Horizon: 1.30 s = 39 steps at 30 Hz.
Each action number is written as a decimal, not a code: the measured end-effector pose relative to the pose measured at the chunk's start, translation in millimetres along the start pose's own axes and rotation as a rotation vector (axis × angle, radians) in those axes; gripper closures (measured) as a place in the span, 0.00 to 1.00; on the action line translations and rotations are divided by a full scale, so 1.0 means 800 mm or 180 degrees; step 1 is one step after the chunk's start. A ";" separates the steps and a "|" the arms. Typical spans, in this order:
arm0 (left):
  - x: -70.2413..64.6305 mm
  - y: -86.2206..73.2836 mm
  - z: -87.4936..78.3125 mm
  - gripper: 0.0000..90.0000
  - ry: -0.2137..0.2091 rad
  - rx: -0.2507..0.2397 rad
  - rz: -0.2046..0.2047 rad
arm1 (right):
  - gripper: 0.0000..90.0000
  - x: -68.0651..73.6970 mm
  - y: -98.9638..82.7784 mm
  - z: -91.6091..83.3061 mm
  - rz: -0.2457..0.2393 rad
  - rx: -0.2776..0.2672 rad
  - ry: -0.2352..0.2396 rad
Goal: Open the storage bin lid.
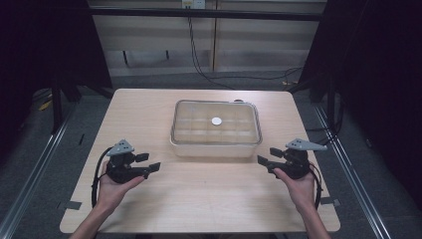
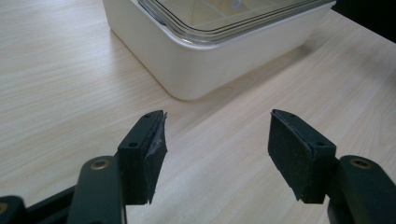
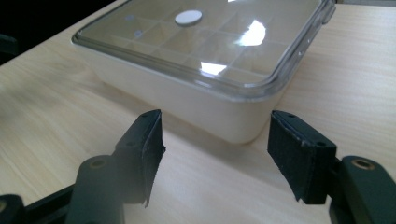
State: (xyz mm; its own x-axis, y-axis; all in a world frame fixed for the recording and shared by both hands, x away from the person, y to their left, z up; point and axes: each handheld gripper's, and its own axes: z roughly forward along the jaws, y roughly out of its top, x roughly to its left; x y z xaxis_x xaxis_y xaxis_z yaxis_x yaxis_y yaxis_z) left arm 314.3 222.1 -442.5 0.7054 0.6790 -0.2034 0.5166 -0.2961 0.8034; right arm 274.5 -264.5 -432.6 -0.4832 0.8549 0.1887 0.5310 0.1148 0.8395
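A white rectangular box (image 1: 216, 148) with a clear lid (image 1: 196, 113) stands in the middle of the wooden table (image 1: 209, 199). A small white disc (image 1: 216, 121) sits at the lid's centre, and a grid of compartments shows through it. My left gripper (image 1: 151, 162) is held to the front left of the box, open with nothing between its pads. My right gripper (image 1: 266, 156) is at the front right, also open and with nothing in it. In the left gripper view the box corner (image 2: 196, 60) lies ahead of the open left gripper (image 2: 217, 140). In the right gripper view the box (image 3: 187, 100) and disc (image 3: 188, 17) lie beyond the open right gripper (image 3: 216, 140).
The table's front half is bare wood between the two hands. Dark curtains flank both sides, metal floor rails run along the table, and a black cable (image 1: 196, 55) hangs down the back wall.
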 end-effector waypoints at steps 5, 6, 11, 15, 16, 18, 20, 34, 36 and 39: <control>0.004 0.008 0.006 0.45 -0.0025 -0.0014 0.0018 | 0.44 -0.001 0.016 0.009 -0.0030 -0.0017 0.0024; 0.005 0.012 0.008 0.45 -0.0020 0.0000 0.0065 | 0.45 -0.004 0.022 0.016 -0.0049 -0.0010 0.0033; 0.006 0.025 0.012 0.45 -0.0049 -0.0055 0.0141 | 0.45 -0.014 0.025 0.029 -0.0062 0.0048 -0.0008; 0.008 0.039 0.020 0.44 -0.0075 -0.0112 0.0137 | 0.43 -0.023 0.031 0.033 -0.0011 0.0043 -0.0041; 0.010 0.048 0.028 0.43 -0.0009 -0.0142 0.0165 | 0.40 -0.028 0.036 0.035 -0.0004 0.0064 -0.0058; 0.013 0.055 0.036 0.41 0.0000 -0.0082 0.0149 | 0.40 -0.032 0.041 0.039 -0.0016 0.0090 -0.0024; 0.015 0.059 0.043 0.40 -0.0017 -0.0144 0.0111 | 0.40 -0.035 0.044 0.044 0.0007 0.0087 -0.0008; 0.030 0.067 0.082 0.33 -0.0065 0.0031 0.0048 | 0.24 -0.046 0.054 0.086 0.0077 0.0213 -0.0099; 0.032 0.069 0.088 0.32 -0.0052 0.0096 0.0082 | 0.23 -0.048 0.058 0.092 0.0105 0.0247 -0.0099; 0.034 0.072 0.092 0.32 -0.0025 0.0112 0.0083 | 0.22 -0.048 0.061 0.098 0.0091 0.0265 -0.0128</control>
State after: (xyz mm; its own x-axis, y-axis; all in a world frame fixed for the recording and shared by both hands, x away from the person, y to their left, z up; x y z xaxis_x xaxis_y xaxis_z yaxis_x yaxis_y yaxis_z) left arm 398.7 173.8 -443.2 0.7226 0.6655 -0.1870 0.5146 -0.3372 0.7884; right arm 373.3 -252.2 -439.1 -0.4395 0.8779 0.1901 0.6012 0.1303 0.7884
